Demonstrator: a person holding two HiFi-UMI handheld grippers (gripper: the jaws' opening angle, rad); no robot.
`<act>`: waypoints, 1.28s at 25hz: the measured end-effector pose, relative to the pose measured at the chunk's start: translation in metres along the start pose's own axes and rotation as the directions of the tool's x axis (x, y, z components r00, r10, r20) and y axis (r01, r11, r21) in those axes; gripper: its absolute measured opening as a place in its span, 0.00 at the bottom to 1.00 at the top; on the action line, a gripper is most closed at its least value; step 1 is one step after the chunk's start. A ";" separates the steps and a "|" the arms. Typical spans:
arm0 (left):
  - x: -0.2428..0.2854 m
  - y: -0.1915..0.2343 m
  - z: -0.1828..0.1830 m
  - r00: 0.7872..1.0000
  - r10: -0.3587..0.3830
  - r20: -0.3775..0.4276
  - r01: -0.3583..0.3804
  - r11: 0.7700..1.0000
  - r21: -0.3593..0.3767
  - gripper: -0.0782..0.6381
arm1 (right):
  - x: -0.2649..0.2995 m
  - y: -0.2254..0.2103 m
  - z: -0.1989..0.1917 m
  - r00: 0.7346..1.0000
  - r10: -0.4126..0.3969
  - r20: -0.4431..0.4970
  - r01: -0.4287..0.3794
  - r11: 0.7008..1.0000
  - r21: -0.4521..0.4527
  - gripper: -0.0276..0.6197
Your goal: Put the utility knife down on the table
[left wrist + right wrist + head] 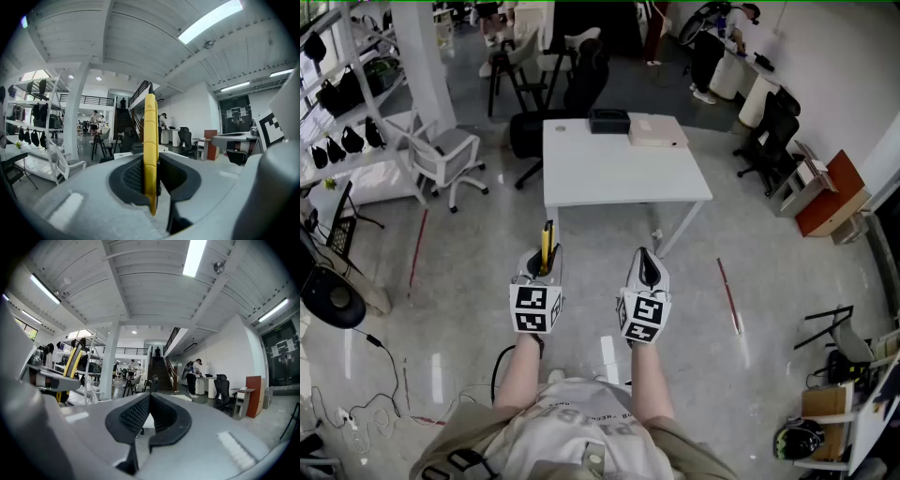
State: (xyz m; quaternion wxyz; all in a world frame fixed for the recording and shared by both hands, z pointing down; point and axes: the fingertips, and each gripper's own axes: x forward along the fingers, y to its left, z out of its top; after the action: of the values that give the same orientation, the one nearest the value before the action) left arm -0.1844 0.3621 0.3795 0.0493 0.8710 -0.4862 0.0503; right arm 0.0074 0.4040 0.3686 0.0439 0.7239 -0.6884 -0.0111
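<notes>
Barely started — left claw [544,266] pinching the slim yellow utility knife [150,136] upright, right claw [649,270] pressed together, empty, white rectangular surface [619,173] well apart at 12 o'clock.

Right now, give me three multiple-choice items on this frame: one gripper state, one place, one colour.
1. The right gripper's jaws are:
A. shut with nothing between them
B. shut on a pen
C. wide apart

2. The utility knife is:
A. in a drawer
B. between the left gripper's jaws
C. in the right gripper

3. The visible edge of the knife is:
A. yellow
B. red
C. green

Answers:
1. A: the right gripper view shows the two dark pads meeting, with no object between them.
2. B: the left gripper view shows the knife standing upright, pinched between the pads. The head view shows it sticking out of that gripper.
3. A: the knife shows as a yellow strip in the left gripper view and the head view.
</notes>
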 end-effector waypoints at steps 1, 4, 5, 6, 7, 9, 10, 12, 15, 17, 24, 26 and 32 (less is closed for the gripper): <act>0.000 0.000 0.000 1.000 0.000 0.000 0.000 1.000 0.000 0.18 | 0.000 0.001 0.000 1.000 0.001 0.000 -0.001 1.000 -0.002 0.04; 0.001 0.001 0.001 1.000 0.000 0.001 0.000 1.000 0.000 0.18 | 0.001 0.001 0.002 1.000 0.003 0.002 -0.003 1.000 -0.007 0.04; 0.001 0.000 0.001 1.000 0.001 0.002 -0.001 1.000 0.000 0.18 | 0.001 0.001 0.003 1.000 0.005 0.004 -0.005 1.000 -0.008 0.04; 0.001 0.000 0.001 1.000 0.001 0.003 -0.001 1.000 0.000 0.18 | 0.001 0.001 0.003 1.000 0.007 0.005 -0.007 1.000 -0.010 0.04; 0.001 -0.002 0.002 1.000 0.002 0.003 -0.002 1.000 0.000 0.18 | 0.001 0.001 0.003 1.000 0.010 0.006 -0.010 1.000 -0.014 0.04; 0.001 -0.004 0.002 1.000 0.003 0.004 -0.003 1.000 0.000 0.18 | 0.000 0.001 0.003 1.000 0.018 0.005 -0.018 1.000 -0.025 0.04; 0.000 -0.005 0.002 1.000 0.004 0.006 -0.004 1.000 0.000 0.18 | -0.001 0.000 0.002 1.000 0.022 0.003 -0.022 0.999 -0.028 0.04; -0.001 -0.009 0.003 1.000 0.008 0.010 -0.008 1.000 -0.001 0.18 | -0.003 -0.001 0.001 1.000 0.031 0.000 -0.031 0.999 -0.028 0.04; -0.002 -0.012 0.005 1.000 0.018 0.011 -0.018 1.000 -0.005 0.18 | -0.004 -0.005 -0.001 0.999 0.041 -0.007 -0.041 0.999 -0.022 0.04; -0.001 -0.016 0.005 1.000 0.025 0.009 -0.025 1.000 -0.008 0.18 | -0.003 -0.011 -0.002 0.999 0.045 -0.017 -0.045 0.999 -0.010 0.04; -0.001 -0.038 0.000 0.998 0.056 0.000 -0.056 0.998 -0.014 0.18 | -0.007 -0.038 -0.008 0.997 0.081 -0.013 -0.079 0.992 0.097 0.05; 0.003 -0.044 -0.002 0.998 0.068 -0.005 -0.068 0.998 -0.014 0.18 | -0.009 -0.043 -0.010 0.994 0.112 -0.010 -0.110 0.988 0.109 0.13; 0.012 -0.070 -0.002 0.995 0.094 -0.016 -0.094 0.996 -0.008 0.18 | -0.011 -0.067 -0.013 0.983 0.183 -0.008 -0.181 0.977 0.110 0.28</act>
State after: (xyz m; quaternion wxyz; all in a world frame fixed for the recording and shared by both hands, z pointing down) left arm -0.1189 0.3891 0.3806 0.0543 0.8466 -0.5263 0.0571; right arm 0.0749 0.4185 0.3758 0.0115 0.6592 -0.7510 0.0369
